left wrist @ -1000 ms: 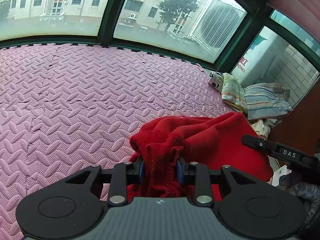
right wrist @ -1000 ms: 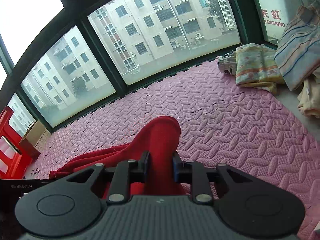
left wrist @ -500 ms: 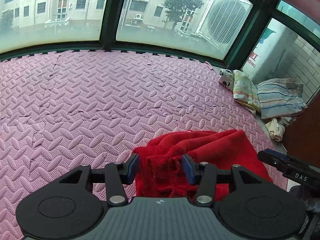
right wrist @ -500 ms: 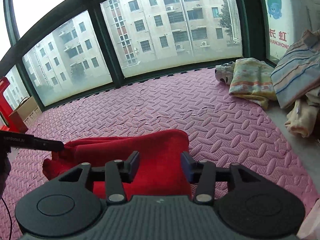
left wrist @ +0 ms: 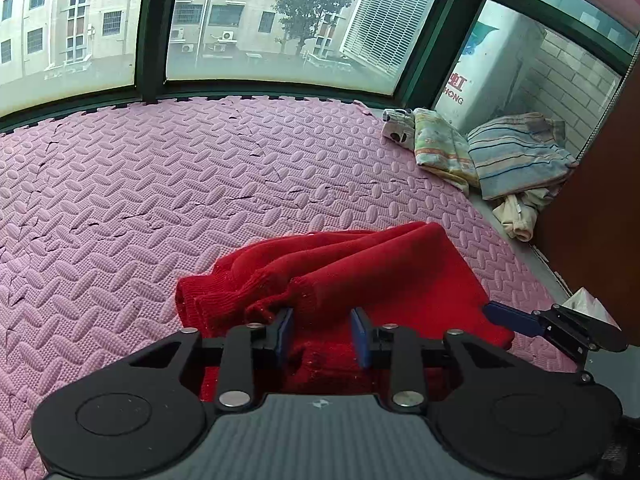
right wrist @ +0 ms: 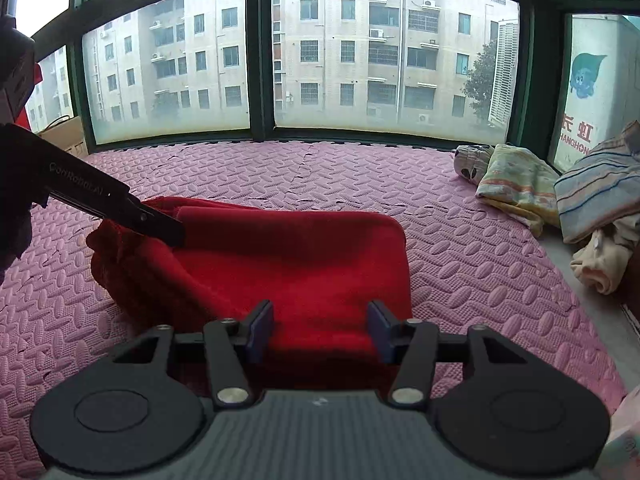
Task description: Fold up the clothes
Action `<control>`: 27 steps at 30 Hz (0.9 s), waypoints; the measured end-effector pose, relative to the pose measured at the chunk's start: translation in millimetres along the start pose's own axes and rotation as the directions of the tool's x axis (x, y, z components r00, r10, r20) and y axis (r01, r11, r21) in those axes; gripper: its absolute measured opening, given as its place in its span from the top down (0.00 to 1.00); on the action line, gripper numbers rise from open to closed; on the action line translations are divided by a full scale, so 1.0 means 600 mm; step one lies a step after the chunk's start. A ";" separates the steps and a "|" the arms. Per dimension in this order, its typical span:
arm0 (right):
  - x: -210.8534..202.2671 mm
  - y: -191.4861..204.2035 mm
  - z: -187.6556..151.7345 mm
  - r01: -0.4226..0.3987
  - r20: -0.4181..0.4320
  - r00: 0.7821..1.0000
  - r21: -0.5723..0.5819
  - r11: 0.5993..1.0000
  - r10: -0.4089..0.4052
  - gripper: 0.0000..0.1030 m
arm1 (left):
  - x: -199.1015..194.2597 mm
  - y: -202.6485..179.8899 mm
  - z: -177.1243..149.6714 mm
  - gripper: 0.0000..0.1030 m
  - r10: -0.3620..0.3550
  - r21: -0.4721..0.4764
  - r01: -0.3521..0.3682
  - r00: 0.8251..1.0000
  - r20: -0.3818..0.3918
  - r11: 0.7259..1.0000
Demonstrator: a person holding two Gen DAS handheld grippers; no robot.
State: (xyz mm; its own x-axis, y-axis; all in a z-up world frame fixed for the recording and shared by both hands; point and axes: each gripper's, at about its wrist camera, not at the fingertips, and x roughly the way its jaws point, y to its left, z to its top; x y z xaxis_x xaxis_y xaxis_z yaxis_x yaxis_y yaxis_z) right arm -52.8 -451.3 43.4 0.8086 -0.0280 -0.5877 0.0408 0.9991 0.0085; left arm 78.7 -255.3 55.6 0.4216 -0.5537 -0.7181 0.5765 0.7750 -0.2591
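Observation:
A red knit garment [left wrist: 360, 276] lies folded in a compact block on the pink foam mat [left wrist: 160, 200]. It also shows in the right wrist view [right wrist: 288, 256]. My left gripper [left wrist: 322, 334] is open, just above the garment's near ribbed edge. My right gripper [right wrist: 316, 330] is open over the garment's near right edge. A right fingertip [left wrist: 508, 318] reaches in from the right of the left wrist view. The left gripper's finger [right wrist: 132, 210] rests by the garment's far left corner in the right wrist view.
A pile of folded clothes [left wrist: 488, 160] lies at the mat's far right corner by the wall, also in the right wrist view [right wrist: 560, 196]. Green-framed windows [right wrist: 260, 60] run along the mat's far edge. A cardboard box [right wrist: 66, 134] stands at far left.
Both grippers have opened and let go of the red garment. It has dropped from a raised bunch to a folded block on the mat, and both grippers have drawn back a little.

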 end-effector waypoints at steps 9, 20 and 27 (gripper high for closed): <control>0.023 -0.019 0.070 -0.079 -0.003 0.997 0.065 0.995 0.079 0.48 | -0.016 0.007 -0.005 0.70 -0.030 -0.010 0.030 0.999 0.016 0.999; 0.139 0.026 0.111 -0.117 -0.094 0.989 0.011 0.993 0.118 0.45 | -0.032 0.012 -0.008 0.60 -0.060 -0.011 0.060 0.998 0.027 0.998; 0.099 0.027 0.124 -0.115 -0.050 0.992 0.004 0.993 0.115 0.33 | -0.068 0.009 -0.020 0.39 -0.047 0.003 0.047 0.997 0.054 0.999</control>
State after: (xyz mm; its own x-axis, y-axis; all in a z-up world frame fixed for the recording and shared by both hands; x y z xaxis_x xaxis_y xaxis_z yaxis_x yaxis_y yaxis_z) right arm 39.7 -439.2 69.0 0.7775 0.0890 -0.6225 -0.0504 0.9956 0.0793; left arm 56.3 -224.9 75.9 0.4311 -0.6056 -0.6689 0.5977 0.7470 -0.2911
